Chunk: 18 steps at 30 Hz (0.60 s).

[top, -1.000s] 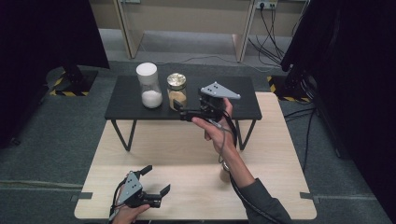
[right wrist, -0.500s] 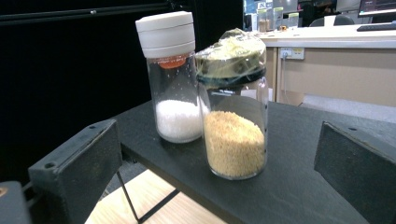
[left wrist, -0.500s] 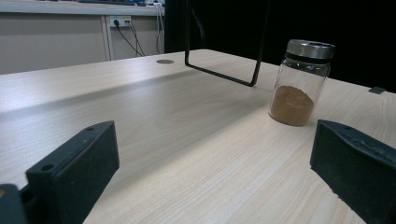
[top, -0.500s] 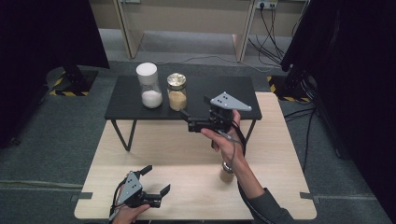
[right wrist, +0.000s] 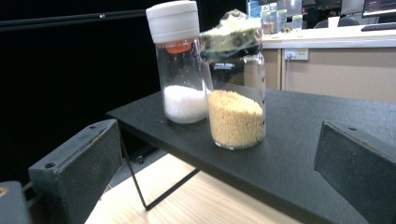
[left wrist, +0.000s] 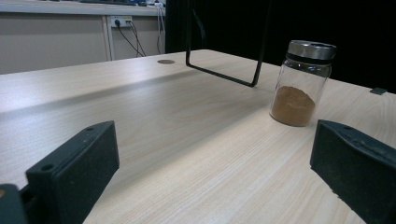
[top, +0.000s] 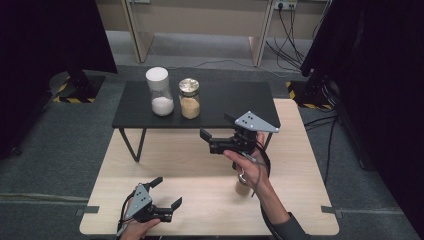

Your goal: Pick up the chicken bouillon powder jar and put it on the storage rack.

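Note:
On a low black shelf (top: 225,102) stand a white-lidded jar of white powder (top: 160,92) and, next to it, a foil-lidded jar of yellow grains (top: 189,99). My right gripper (top: 218,127) hovers open off the shelf's near right edge, jaws pointing left at the jars. In the right gripper view the white jar (right wrist: 180,65) and the grain jar (right wrist: 236,93) sit ahead, between its open jaws (right wrist: 210,168). A small jar of brown powder (left wrist: 301,84) stands on the wooden table, partly hidden under the right hand (top: 242,188). My left gripper (top: 167,192) rests open at the near left.
The shelf stands on thin black wire legs (top: 131,145) on a light wooden table (top: 190,160). Dark curtains flank both sides. Cables and a wall socket (top: 282,6) lie beyond on the grey floor.
My right gripper has drawn back from the shelf toward the person and slightly right, staying open. The left gripper has not moved.

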Each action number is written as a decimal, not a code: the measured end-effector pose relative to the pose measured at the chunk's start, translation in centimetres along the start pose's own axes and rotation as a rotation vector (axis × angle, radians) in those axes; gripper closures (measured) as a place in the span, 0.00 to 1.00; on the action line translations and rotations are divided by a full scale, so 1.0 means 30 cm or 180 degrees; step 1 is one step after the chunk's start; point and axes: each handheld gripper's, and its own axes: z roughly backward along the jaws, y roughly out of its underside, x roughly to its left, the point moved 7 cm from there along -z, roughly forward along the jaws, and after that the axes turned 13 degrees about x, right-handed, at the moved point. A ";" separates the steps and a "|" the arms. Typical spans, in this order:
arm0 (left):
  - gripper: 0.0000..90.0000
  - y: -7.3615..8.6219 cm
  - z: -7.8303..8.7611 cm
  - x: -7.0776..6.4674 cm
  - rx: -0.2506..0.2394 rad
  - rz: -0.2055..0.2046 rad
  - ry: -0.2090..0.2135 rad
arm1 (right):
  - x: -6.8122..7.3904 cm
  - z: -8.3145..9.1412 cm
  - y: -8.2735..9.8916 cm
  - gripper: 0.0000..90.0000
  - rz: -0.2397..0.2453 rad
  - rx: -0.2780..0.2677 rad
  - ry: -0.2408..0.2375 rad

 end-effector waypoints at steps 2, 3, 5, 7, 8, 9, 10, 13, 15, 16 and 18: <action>0.01 0.000 0.000 -0.001 -0.0001 -0.0004 -0.0002 | -0.002 0.009 0.015 0.01 -0.0017 -0.0014 -0.0013; 0.01 0.000 0.000 -0.001 0.0000 -0.0005 -0.0003 | -0.002 0.011 0.020 0.01 -0.0024 -0.0016 -0.0019; 0.01 0.000 -0.001 0.000 0.0002 0.0000 -0.0002 | -0.004 0.015 0.032 0.01 -0.0022 -0.0015 -0.0015; 0.01 0.000 0.000 0.000 0.0002 0.0003 -0.0002 | -0.004 0.017 0.045 0.01 -0.0014 -0.0006 -0.0021; 0.01 0.000 0.000 0.000 0.0000 -0.0001 -0.0005 | -0.003 0.019 0.051 0.01 -0.0025 -0.0010 -0.0032; 0.01 0.000 0.000 0.000 -0.0001 -0.0004 -0.0004 | -0.002 0.021 0.056 0.01 -0.0028 -0.0011 -0.0042; 0.01 0.000 0.000 0.000 0.0000 -0.0003 -0.0002 | -0.001 0.022 0.061 0.01 -0.0029 -0.0012 -0.0046; 0.01 0.000 0.000 0.000 0.0001 -0.0003 -0.0003 | 0.004 0.029 0.077 0.01 -0.0010 -0.0011 -0.0050; 0.01 0.000 0.000 0.000 -0.0001 -0.0004 -0.0005 | 0.008 0.033 0.086 0.01 -0.0015 -0.0014 -0.0080; 0.01 0.000 0.000 0.000 0.0001 -0.0003 -0.0004 | 0.009 0.035 0.091 0.01 -0.0016 -0.0015 -0.0086; 0.01 0.000 -0.001 0.000 0.0002 -0.0002 -0.0004 | 0.010 0.040 0.099 0.01 -0.0015 -0.0019 -0.0096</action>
